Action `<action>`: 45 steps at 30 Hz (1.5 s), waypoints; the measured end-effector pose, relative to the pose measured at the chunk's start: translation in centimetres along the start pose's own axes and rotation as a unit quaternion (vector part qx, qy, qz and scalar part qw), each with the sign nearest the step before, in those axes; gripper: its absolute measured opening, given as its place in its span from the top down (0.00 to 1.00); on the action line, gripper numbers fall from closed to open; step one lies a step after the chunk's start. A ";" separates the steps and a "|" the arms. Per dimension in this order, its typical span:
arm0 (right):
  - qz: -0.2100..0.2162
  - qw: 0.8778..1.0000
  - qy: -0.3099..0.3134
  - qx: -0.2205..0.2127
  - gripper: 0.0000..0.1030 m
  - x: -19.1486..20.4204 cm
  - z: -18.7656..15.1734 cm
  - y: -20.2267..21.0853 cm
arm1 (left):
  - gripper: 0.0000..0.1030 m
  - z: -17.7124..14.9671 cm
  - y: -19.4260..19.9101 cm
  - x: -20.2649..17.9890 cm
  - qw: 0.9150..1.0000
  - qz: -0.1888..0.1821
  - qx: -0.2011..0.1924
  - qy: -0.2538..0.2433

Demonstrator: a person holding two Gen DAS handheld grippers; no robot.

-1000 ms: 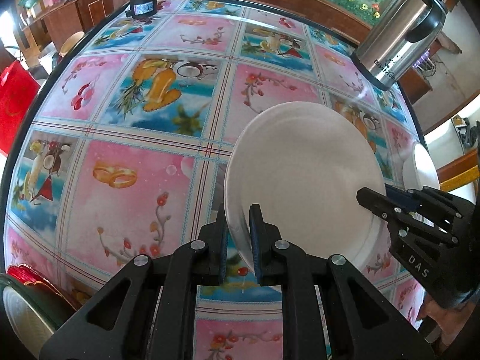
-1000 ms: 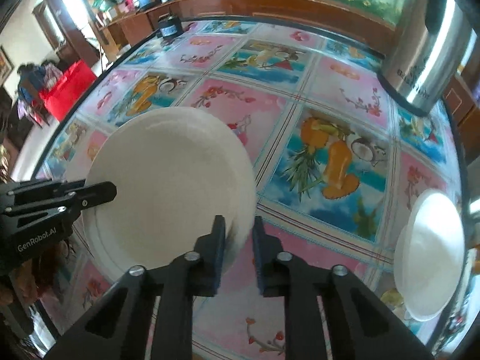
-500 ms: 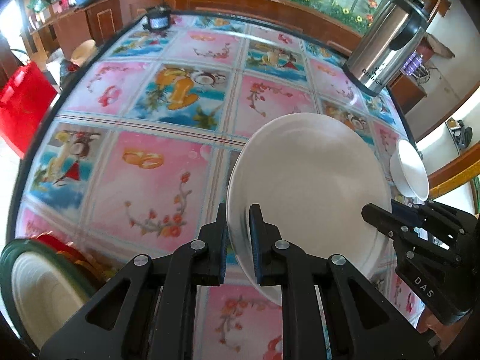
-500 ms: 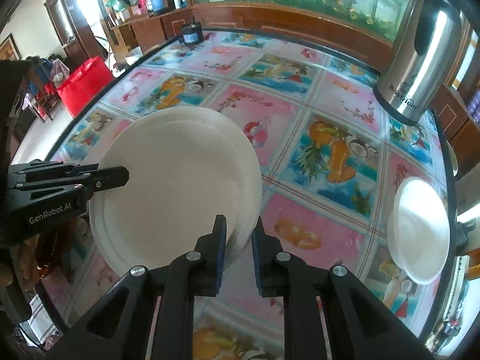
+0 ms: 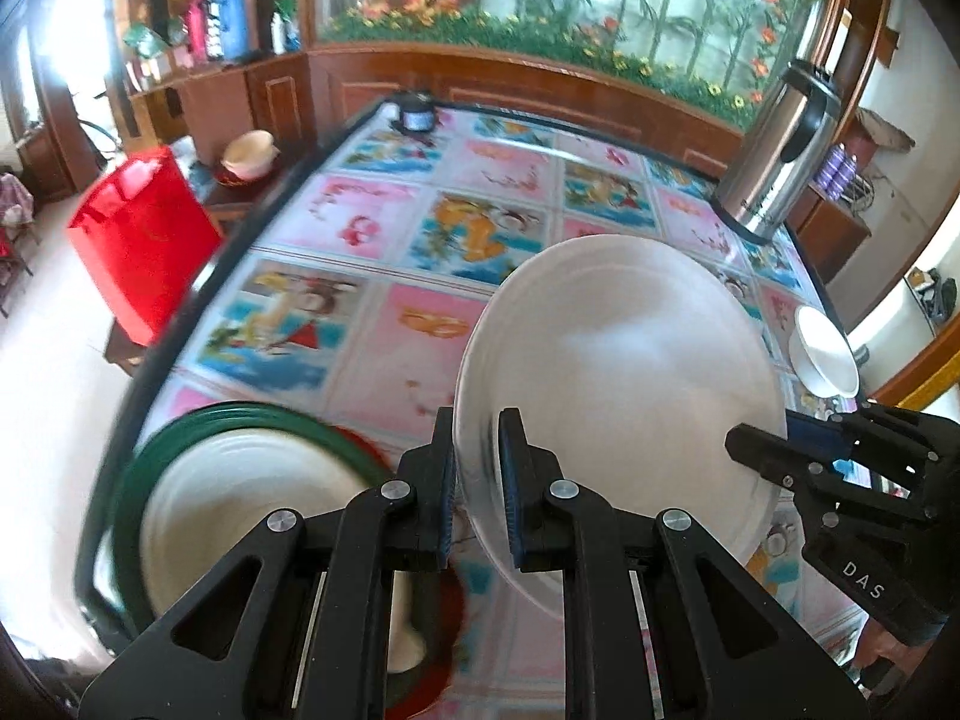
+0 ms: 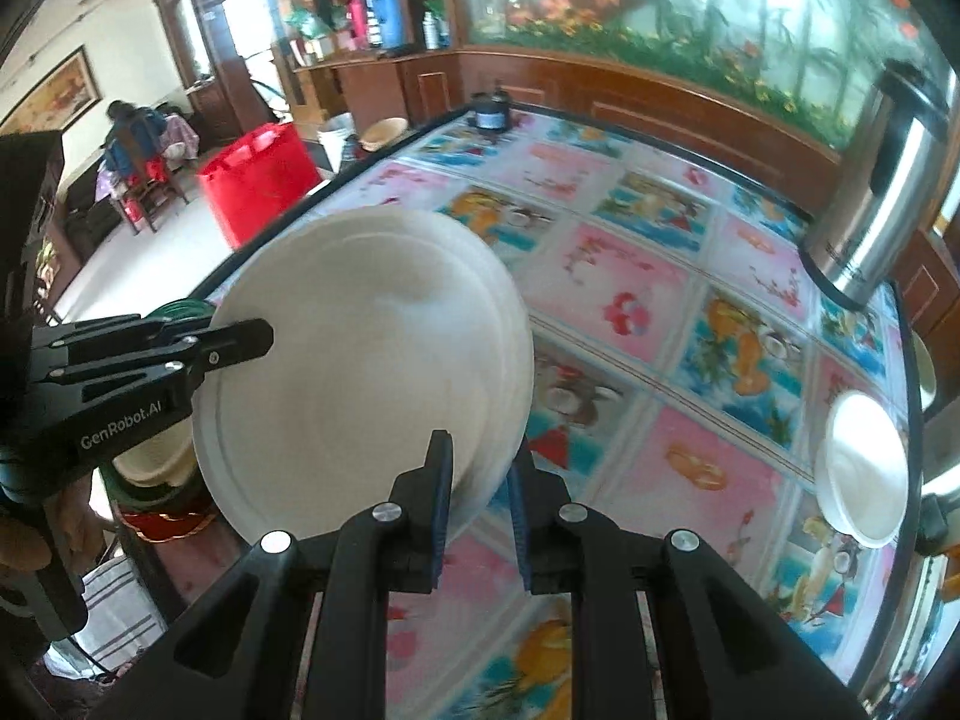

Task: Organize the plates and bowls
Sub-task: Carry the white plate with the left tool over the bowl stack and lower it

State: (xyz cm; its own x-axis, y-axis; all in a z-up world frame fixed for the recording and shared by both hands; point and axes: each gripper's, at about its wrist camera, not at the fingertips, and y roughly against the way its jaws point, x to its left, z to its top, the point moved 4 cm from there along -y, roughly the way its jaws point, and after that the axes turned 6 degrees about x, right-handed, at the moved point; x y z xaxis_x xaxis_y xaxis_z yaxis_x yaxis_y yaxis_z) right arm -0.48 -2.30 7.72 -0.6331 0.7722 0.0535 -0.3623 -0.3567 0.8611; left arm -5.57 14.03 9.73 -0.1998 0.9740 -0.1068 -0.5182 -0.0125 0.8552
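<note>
White plate carried between two claws, clear of the table.
Left claw [image 5: 476, 474] and right claw [image 6: 478, 495] each pinch opposite rims of the white plate [image 5: 618, 372], sharing its weight; green-rimmed stack [image 5: 240, 480] waits near left.

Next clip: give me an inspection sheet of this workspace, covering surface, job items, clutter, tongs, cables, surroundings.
Surface: table under a glossy pink-and-blue picture cloth.
Job's things: large white plate held in the air, tilted; green-rimmed plate stack at the near left edge; small white bowl at the right edge.
Clutter: steel thermos jug; small dark jar at the far end.
Tongs: left tongs clamp the plate's left rim; right tongs clamp its right rim.
Cables: nothing seen.
Surroundings: red bag beside the table; wooden cabinets; painted garden mural.
</note>
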 end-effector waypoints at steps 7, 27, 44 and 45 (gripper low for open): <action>0.022 0.999 0.036 -0.003 0.81 4.5 0.5 0.0 | 0.87 -2.1 2.9 4.6 0.999 0.022 -0.027 0.022; 0.062 0.991 0.112 0.037 0.80 14.0 1.1 -4.1 | 0.87 -6.9 2.4 14.2 0.993 0.048 -0.001 0.104; 0.080 0.989 0.105 0.063 0.76 15.1 0.4 -6.0 | 0.87 -7.9 1.1 15.2 0.992 0.077 -0.009 0.104; 0.083 0.989 0.102 0.063 0.74 15.1 0.4 -5.9 | 0.87 -7.9 1.1 15.2 0.991 0.078 -0.012 0.104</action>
State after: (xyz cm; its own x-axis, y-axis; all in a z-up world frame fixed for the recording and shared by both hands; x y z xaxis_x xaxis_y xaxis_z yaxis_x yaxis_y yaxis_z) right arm -7.65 11.67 3.66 -0.8064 0.5816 0.1072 -0.1618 -0.3913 0.9059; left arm -15.75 27.01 5.09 -0.4452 0.8919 -0.0794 -0.4869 -0.1667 0.8574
